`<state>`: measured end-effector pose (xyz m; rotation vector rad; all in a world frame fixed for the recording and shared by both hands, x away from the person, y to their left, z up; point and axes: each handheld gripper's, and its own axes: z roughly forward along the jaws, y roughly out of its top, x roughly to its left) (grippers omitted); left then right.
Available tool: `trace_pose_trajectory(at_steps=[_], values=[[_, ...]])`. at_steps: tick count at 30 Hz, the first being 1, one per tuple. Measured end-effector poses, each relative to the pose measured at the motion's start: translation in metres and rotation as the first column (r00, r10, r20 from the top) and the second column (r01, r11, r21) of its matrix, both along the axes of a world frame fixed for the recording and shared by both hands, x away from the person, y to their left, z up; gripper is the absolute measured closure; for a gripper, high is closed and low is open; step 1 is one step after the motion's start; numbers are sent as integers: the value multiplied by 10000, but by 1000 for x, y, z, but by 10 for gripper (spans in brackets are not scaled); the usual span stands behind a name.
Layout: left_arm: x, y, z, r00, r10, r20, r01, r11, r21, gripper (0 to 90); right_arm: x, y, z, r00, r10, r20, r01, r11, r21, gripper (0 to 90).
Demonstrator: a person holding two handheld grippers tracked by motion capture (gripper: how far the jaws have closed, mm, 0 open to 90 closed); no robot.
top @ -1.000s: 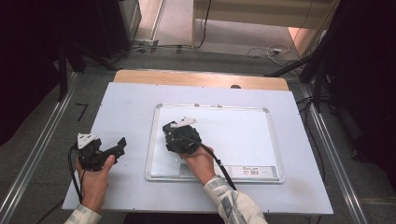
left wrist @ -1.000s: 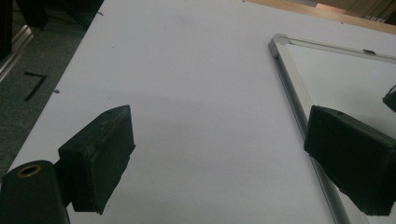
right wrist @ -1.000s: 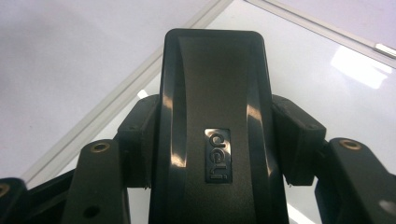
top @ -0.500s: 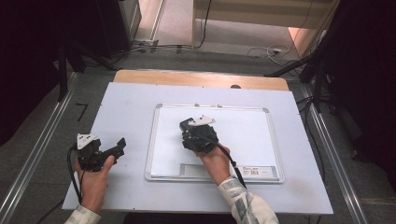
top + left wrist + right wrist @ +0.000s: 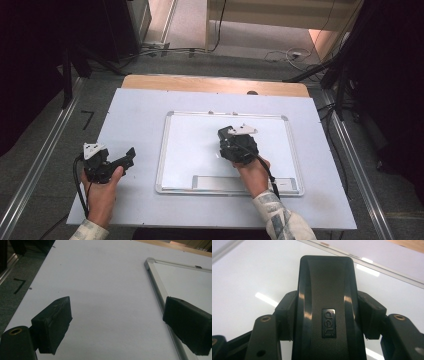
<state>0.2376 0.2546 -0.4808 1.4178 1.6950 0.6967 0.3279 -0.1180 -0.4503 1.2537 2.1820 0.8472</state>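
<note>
A white whiteboard with a silver frame lies flat on the pale table. Over the board's middle, my right gripper is shut on a black "deli" board eraser. The right gripper view has the pads pressing the eraser's two sides, and the eraser sits low over the white surface. My left gripper rests on the table left of the board, its jaws open with nothing between them. In the left gripper view the left gripper looks along the board's near left frame edge.
A grey strip runs along the board's near edge. A wooden band borders the table's far side. Metal rails flank the table, and cables lie on the floor beyond.
My right gripper has slid to the right across the whiteboard with the eraser in it. The left gripper has stayed put.
</note>
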Motion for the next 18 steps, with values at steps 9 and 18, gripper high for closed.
trace_pose_trajectory(at_steps=[9, 18], values=[[2, -1, -1, 10000, 15, -21, -15, 10000, -6, 91, 0, -33, -1, 9981, -610, -33, 611, 9981, 124, 381], [2, -2, -1, 10000, 27, -66, -27, 10000, 2, 91, 1, -66, -3, 9893, -1451, -118, 1455, 9881, 505, 381]])
